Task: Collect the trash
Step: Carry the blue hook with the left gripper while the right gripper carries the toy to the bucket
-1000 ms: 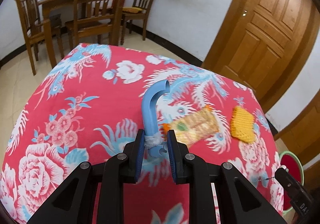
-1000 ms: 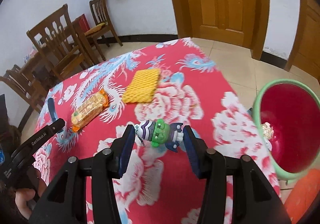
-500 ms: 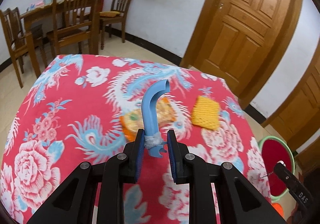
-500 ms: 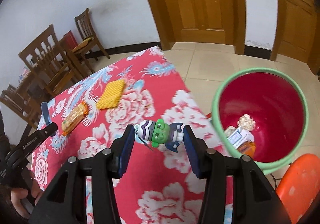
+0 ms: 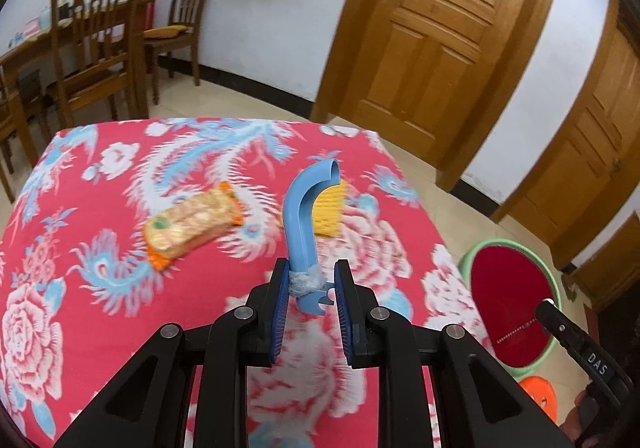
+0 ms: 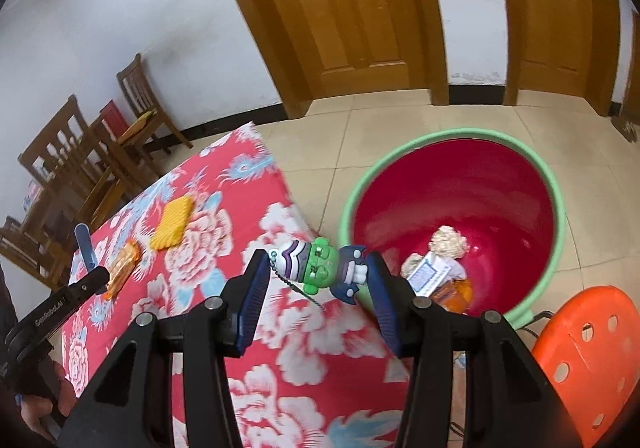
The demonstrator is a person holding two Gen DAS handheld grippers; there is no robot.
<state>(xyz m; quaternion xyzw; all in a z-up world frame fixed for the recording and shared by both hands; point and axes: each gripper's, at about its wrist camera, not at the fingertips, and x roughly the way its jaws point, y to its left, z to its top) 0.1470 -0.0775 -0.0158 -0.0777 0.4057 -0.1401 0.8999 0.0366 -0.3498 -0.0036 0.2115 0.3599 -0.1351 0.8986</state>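
Note:
My left gripper (image 5: 309,282) is shut on a curved blue plastic piece (image 5: 306,224) and holds it above the red flowered table (image 5: 80,288). My right gripper (image 6: 318,272) is shut on a green-faced toy figure (image 6: 320,268) with a bead chain, held over the table's edge next to the red bin with a green rim (image 6: 452,184). The bin holds several bits of trash (image 6: 436,264). It also shows at the right in the left wrist view (image 5: 512,312). A snack packet (image 5: 192,224) and a yellow foam net (image 5: 330,212) lie on the table.
An orange plastic stool (image 6: 588,360) stands by the bin. Wooden chairs (image 5: 96,48) and a dining table stand beyond the table. Wooden doors (image 5: 432,40) line the far wall. The floor is tiled.
Both grippers have swung right toward the bin with their loads. The bin is now much larger and closer in the right wrist view.

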